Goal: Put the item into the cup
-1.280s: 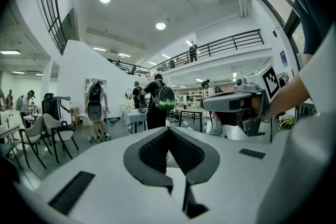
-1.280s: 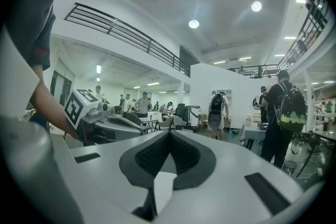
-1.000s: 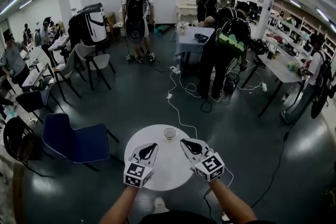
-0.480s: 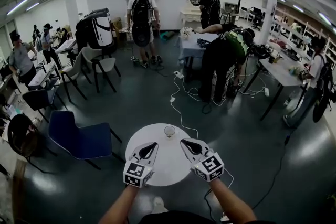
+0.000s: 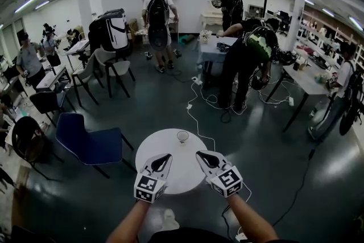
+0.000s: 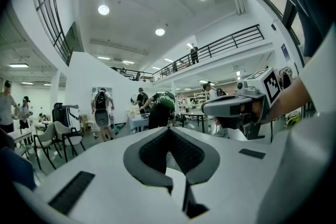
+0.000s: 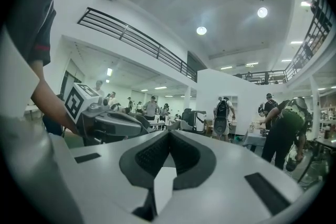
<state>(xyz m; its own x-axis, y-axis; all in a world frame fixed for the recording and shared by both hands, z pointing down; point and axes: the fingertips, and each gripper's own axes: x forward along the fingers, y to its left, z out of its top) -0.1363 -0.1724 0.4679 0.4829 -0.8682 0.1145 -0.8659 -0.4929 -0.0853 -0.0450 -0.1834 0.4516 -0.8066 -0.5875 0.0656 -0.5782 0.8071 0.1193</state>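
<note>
On the far rim of the round white tabletop (image 5: 183, 174) stands the cup (image 5: 182, 136), small, upright and alone. The item meant for it shows in no view, neither on the tabletop nor between any pads.

Nearer the person, the left claw (image 5: 162, 161) and the right claw (image 5: 206, 157) are held side by side over the near half of the tabletop, well short of the cup, their tips angled toward each other. Each claw has its jaws together with nothing clamped. That reads as an approach posture rather than a grasp, so I judge no step of the task is in hand yet.

Only the head view gives the cup and the tabletop. Both gripper views look level, above them, into the hall: people at work tables, a balcony railing, ceiling lamps. Those two views do settle the jaws, whose pads meet at the tips, and each catches the neighbouring claw at its side.

Left of the tabletop stands a blue chair (image 5: 91, 145); a white cable (image 5: 196, 116) trails across the floor beyond.
</note>
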